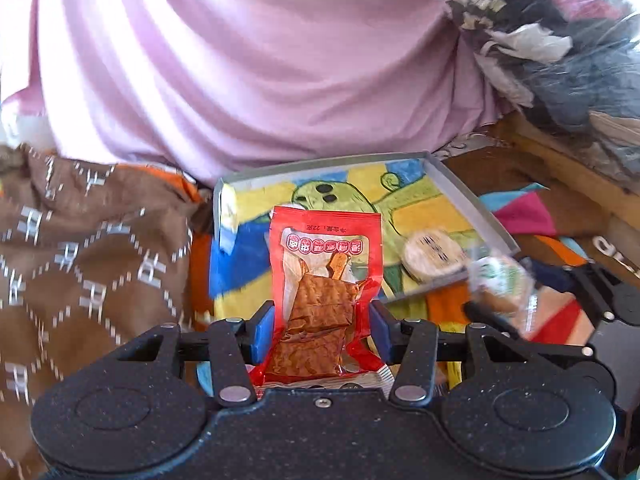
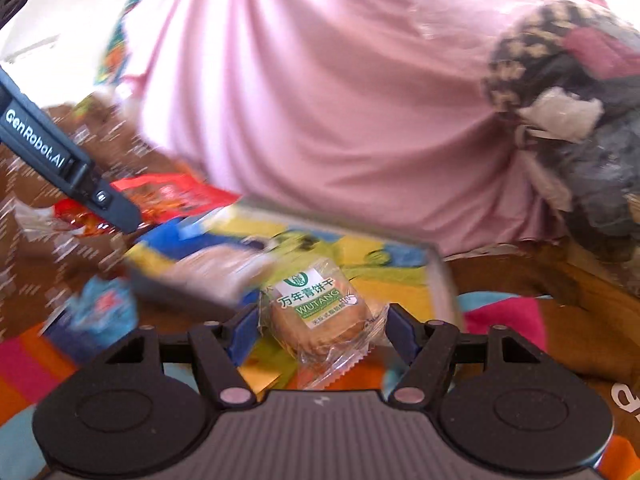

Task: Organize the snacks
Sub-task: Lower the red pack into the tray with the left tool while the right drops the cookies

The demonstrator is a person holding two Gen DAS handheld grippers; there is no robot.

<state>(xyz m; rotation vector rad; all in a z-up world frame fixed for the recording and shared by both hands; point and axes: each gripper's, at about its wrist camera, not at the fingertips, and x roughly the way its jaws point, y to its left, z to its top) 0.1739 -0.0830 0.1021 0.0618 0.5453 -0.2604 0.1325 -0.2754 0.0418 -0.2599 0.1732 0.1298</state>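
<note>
Red crinkly foil snack packet in the left gripper and clear-wrapped round biscuit in the right gripper, both loosely pinched, could slip short of the far shallow grey tray.

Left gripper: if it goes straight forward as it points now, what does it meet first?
Probably the tray with the colourful drawing: the left gripper, holding the red snack packet, points at it. Depth is unclear.

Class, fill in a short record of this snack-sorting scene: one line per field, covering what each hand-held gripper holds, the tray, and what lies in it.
left hand-held gripper: shut on red snack packet
right hand-held gripper: shut on wrapped biscuit
tray: shallow, grey rim, colourful drawing inside
in tray: one round biscuit pack
backdrop: pink cloth
</note>
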